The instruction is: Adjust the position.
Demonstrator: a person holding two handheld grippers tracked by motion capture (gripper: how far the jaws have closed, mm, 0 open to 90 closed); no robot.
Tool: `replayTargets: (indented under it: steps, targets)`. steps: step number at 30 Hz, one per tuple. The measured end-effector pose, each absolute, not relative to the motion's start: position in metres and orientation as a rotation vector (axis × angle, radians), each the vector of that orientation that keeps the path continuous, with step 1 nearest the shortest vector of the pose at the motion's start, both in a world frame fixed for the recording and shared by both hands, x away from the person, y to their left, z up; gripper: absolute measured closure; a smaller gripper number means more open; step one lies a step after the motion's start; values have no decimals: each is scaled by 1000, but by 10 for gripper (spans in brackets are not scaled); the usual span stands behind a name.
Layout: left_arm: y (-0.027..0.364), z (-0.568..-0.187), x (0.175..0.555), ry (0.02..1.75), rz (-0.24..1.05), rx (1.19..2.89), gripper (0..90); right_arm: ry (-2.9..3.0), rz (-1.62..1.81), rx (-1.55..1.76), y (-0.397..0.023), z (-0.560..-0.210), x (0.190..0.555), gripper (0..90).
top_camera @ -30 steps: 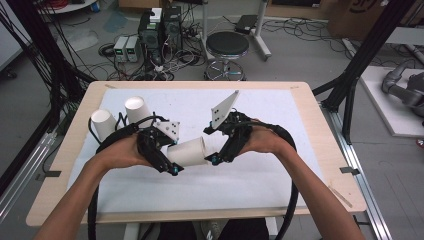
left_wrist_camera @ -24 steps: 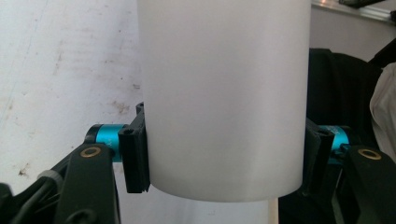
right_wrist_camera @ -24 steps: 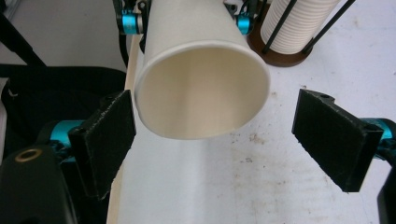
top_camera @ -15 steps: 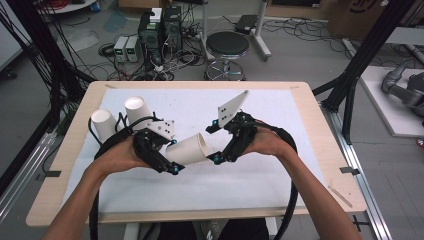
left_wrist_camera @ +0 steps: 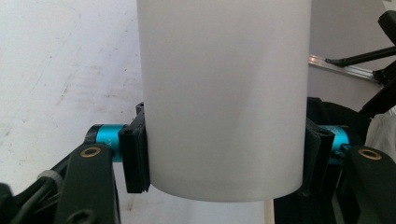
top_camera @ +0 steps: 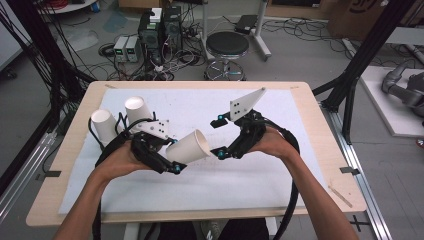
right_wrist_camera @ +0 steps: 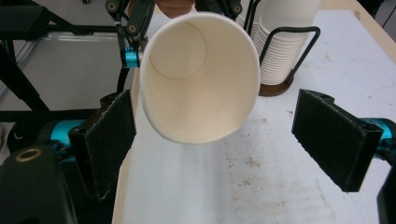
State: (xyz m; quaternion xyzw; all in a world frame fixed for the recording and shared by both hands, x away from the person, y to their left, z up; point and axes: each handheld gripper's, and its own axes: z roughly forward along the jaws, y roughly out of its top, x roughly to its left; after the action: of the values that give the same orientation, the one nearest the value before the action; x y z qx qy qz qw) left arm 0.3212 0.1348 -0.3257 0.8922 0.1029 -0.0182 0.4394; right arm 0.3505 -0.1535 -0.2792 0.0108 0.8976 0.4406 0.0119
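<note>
A white paper cup (top_camera: 189, 147) lies on its side above the table, mouth toward the right. My left gripper (top_camera: 175, 156) is shut on it near its base. In the left gripper view both pads press the cup's wall (left_wrist_camera: 224, 93). My right gripper (top_camera: 219, 139) stands open just right of the cup's mouth. In the right gripper view the cup's open mouth (right_wrist_camera: 201, 79) faces the camera, between and a little beyond the two spread pads (right_wrist_camera: 109, 140), which do not press on it.
Two stacks of white cups (top_camera: 102, 125) (top_camera: 137, 109) stand in wire holders at the back left of the white mat (top_camera: 260, 195). One stack (right_wrist_camera: 285, 42) shows behind the held cup. Cables trail from both grippers toward the table's front edge.
The right gripper has drawn back a little to the right, away from the cup's mouth. The left gripper still holds the cup in about the same place.
</note>
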Motion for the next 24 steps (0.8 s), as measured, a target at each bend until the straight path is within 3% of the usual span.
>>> replayTargets:
  steps: [24]
  targets:
    - [144, -341, 316, 285, -44, 2061, 358, 2615, 1727, 180, -185, -311, 347, 141]
